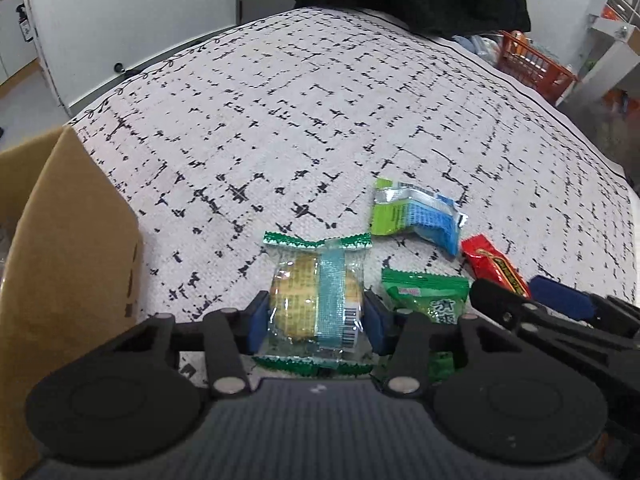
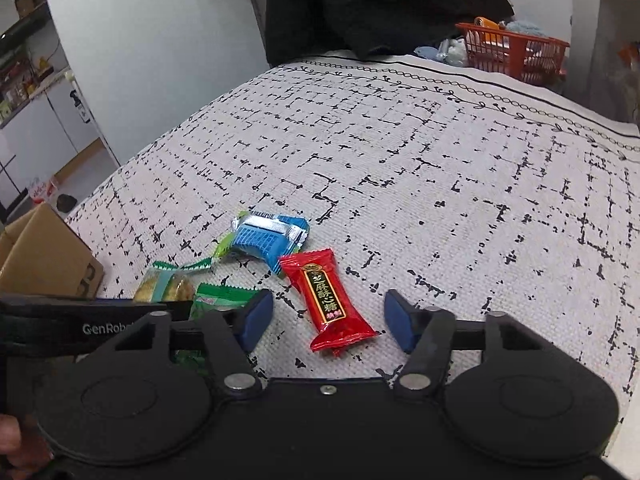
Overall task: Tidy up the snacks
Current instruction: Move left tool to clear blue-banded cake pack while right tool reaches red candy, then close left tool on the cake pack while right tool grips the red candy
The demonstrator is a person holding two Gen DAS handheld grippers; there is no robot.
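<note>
Between left gripper [image 1: 316, 316] pads, cracker packet [image 1: 316, 300]; right gripper [image 2: 326, 320] open.

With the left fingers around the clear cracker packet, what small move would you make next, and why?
Probably lift the cracker packet and carry it left toward the cardboard box. The left gripper already has its blue pads against both sides of the packet, and the box stands open just beside it. The right gripper is open around the red candy.

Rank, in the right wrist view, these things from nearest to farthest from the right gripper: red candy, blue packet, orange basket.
From the right gripper:
1. red candy, between its open fingers.
2. blue packet, just beyond, slightly left.
3. orange basket, at the far right edge.
</note>
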